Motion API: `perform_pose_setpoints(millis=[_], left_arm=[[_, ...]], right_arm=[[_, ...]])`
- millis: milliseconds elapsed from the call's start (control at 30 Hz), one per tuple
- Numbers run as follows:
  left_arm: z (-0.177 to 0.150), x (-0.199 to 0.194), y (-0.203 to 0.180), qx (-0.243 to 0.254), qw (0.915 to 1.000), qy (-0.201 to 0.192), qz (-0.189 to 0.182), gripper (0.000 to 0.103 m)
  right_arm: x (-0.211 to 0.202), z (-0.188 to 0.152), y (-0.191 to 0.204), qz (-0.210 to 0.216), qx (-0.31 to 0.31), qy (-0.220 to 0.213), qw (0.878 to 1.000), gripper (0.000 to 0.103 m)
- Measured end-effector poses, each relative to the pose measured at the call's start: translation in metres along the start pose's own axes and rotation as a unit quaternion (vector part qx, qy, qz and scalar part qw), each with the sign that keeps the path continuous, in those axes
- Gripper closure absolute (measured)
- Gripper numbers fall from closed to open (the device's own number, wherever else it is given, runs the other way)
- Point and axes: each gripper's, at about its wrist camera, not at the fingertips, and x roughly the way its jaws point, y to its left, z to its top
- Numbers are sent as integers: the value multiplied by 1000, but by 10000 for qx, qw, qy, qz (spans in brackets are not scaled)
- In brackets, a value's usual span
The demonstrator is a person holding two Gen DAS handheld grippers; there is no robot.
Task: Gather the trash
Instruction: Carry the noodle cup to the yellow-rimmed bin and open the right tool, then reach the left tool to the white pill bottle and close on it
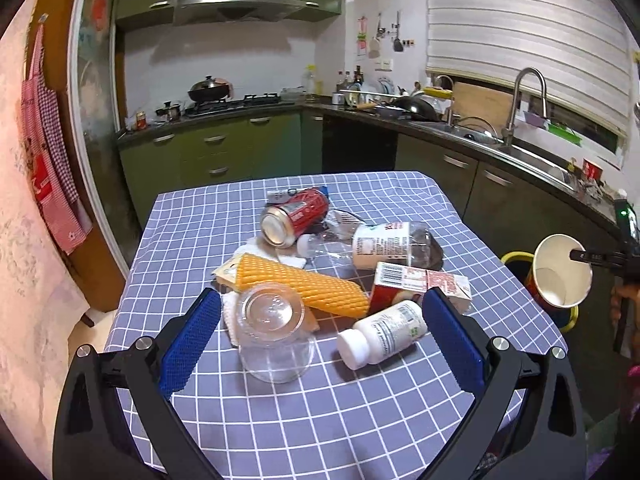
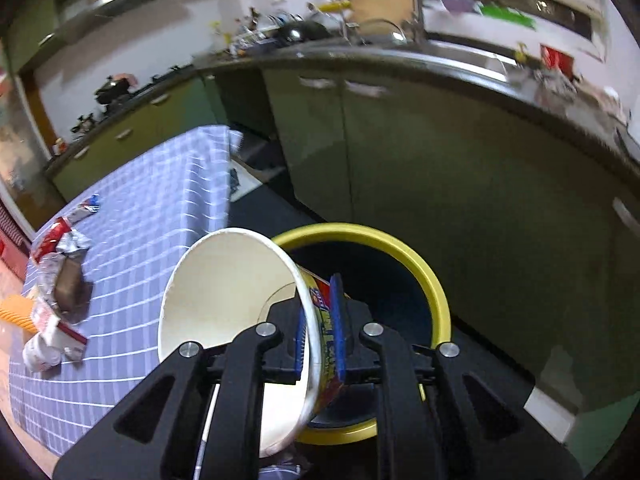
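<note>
Table (image 1: pixel 340 420): covered in blue-grey cloth with white grid, nearest item in left wrist view; seen again at 9 o'clock in right wrist view, cloth edge hanging toward dark floor.

Left gripper (image 1: pixel 320 336): blue-padded jaws spread wide, nothing between the pads, poised above the litter.

Litter on cloth, near to far: clear plastic cup (image 1: pixel 274 336) lying on its side at centre; white pill bottle (image 1: pixel 380 334) on its side at 3 o'clock of the cup; yellow ribbed corn-shaped piece (image 1: pixel 304 286) just behind both; small carton (image 1: pixel 420 284) with barcode at 3 o'clock of the corn; clear plastic bottle (image 1: pixel 380 246) with white label, lying down; red drink can (image 1: pixel 296 218) on its side, farthest of the cluster.

Right gripper (image 2: pixel 320 320): jaws pressed nearly together, pinching the wall of a paper noodle cup (image 2: pixel 224 300) at its rim, one pad inside, one outside.

Noodle cup: white and empty inside, yellow and red print outside, tipped on its side, held off the table's right edge directly over the bin.

Bin (image 2: pixel 420 276): round, yellow rim, dark interior, standing on floor between table and cabinets.

Room beyond: green kitchen cabinets (image 1: pixel 224 152), dark counter, hob with wok at 11 o'clock, sink (image 1: pixel 532 152) with tall tap at 2 o'clock, white blind above; red checked apron hanging at 9 o'clock.
</note>
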Motion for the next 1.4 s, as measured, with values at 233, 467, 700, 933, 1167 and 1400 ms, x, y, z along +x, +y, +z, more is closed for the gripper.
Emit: perform_pose_setpoints(millis=[233,467,700,933,1167,1400], left_arm=[[2,0,-7,76,10000,-6,-44,4],[-2,9,-8,122,9987,142,-466,4],[-7,20,-22,254,9968,288,-701,4],[-16,35,-46,312,9925,558,-1043,4],[-13,67,-56,674,9851,733,-1405,4],[-17,100,-57,662,9781,1169,-1592,4]], right_arm=[[14,2,-13,114,307,59,9994,72],[-1,1,12,480,94,-51,9988,58],[-7,-5,41,783,-184,-21,9968,56],[-17,-8,65,1055,-500,-91,9931,51],[-14,-10,73,1195,-580,-34,9911,51],[-7,-10,78,1246,-589,51,9904,51]])
